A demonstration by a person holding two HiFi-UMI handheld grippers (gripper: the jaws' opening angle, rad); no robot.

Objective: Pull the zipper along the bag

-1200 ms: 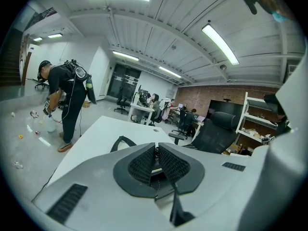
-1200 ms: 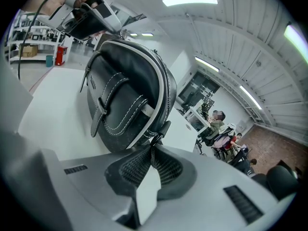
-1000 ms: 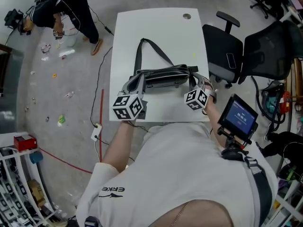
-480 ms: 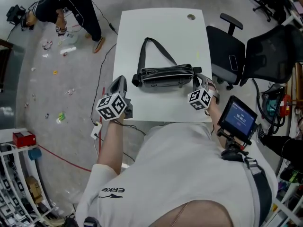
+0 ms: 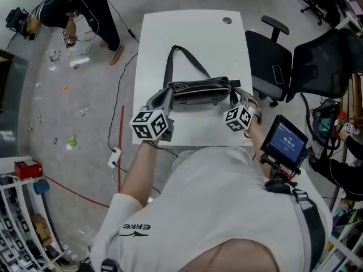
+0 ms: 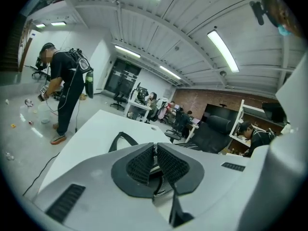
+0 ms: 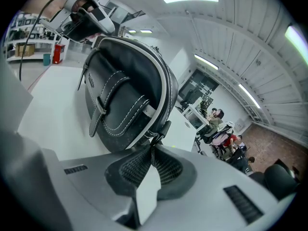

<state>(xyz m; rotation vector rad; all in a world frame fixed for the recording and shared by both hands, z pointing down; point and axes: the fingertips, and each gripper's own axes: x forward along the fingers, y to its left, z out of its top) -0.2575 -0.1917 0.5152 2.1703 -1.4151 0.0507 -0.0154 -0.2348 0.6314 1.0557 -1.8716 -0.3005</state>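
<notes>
On the white worktop (image 5: 187, 33), a black bag (image 5: 198, 92) lying lengthwise across it, nearer the person's edge than the far one. Strap (image 5: 181, 58) looped away from the bag toward the far side. One gripper at each end of the bag.

Left gripper (image 5: 165, 98) at the bag's left end, touching it or just beside it; cannot tell which from the head view. Seen along its own length, jaws fully together, ribbed pads (image 6: 139, 165) face to face, with nothing plainly visible between them. Bag body hidden behind that gripper there, only a loop of strap showing beyond it on the worktop.

Right gripper (image 5: 233, 97) at the bag's right end, angled downward. Jaws closed here too, pinching a small black tab at the end of the bag right at the tips. Close in front of that gripper's camera, the bag's front with stitched straps, and a pale band running along its rim.

Zipper pull too small to make out in any view.

Marker cubes (image 5: 152, 123) close to the person's body. To the right of the worktop, black office chairs (image 5: 269, 61); a small lit screen (image 5: 286, 140) by the person's right arm. At far left, another person (image 5: 85, 7) bent over the grey floor (image 5: 57, 112), small litter scattered nearby.
</notes>
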